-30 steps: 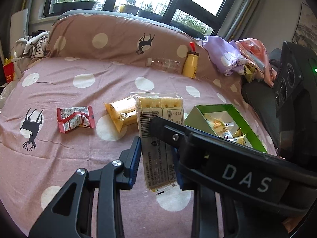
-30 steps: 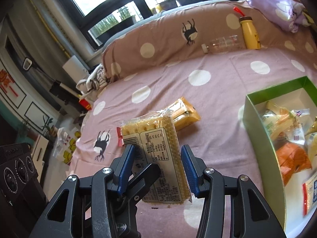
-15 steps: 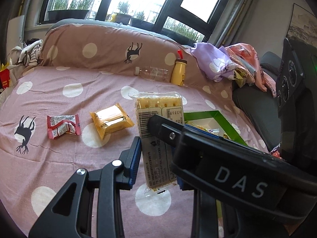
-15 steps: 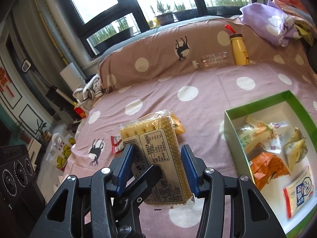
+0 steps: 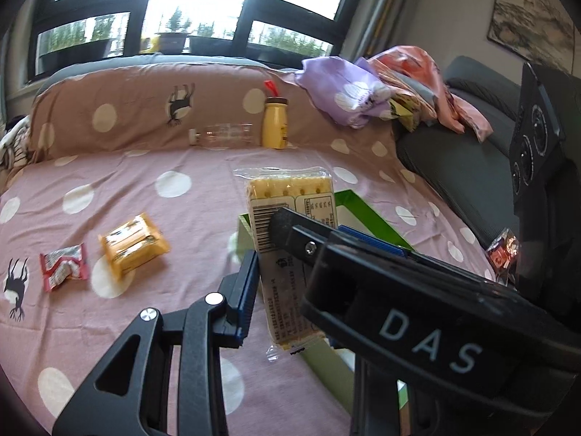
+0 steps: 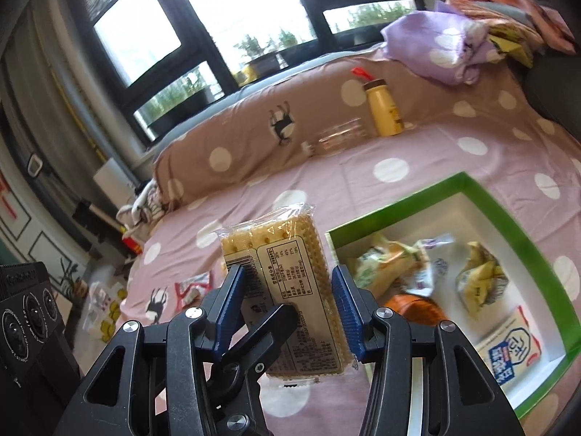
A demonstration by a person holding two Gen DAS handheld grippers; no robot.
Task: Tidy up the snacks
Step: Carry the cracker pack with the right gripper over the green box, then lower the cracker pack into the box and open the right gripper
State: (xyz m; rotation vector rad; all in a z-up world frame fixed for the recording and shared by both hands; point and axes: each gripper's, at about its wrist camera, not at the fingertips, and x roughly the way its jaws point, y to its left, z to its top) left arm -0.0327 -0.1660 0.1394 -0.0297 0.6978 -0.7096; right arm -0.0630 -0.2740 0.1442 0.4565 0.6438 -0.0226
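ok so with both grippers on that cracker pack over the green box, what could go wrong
The cracker pack is clamped by both the left gripper and right gripper; uneven motion could snap crackers or tear the wrapper. The green box already holds several snacks, so the long pack may land on top of them.

Each hand-held gripper (image 6: 287, 309) — black frame, silver screws; ribbed blue pads (image 6: 345, 312); white "DAS" lettering.

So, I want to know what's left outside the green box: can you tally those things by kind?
Loose snack packets: 3 (red-and-white packet, yellow packet, orange-red packet)
Cracker pack, held up: 1
Bottles: 2 (yellow bottle, clear bottle)
Total: 6
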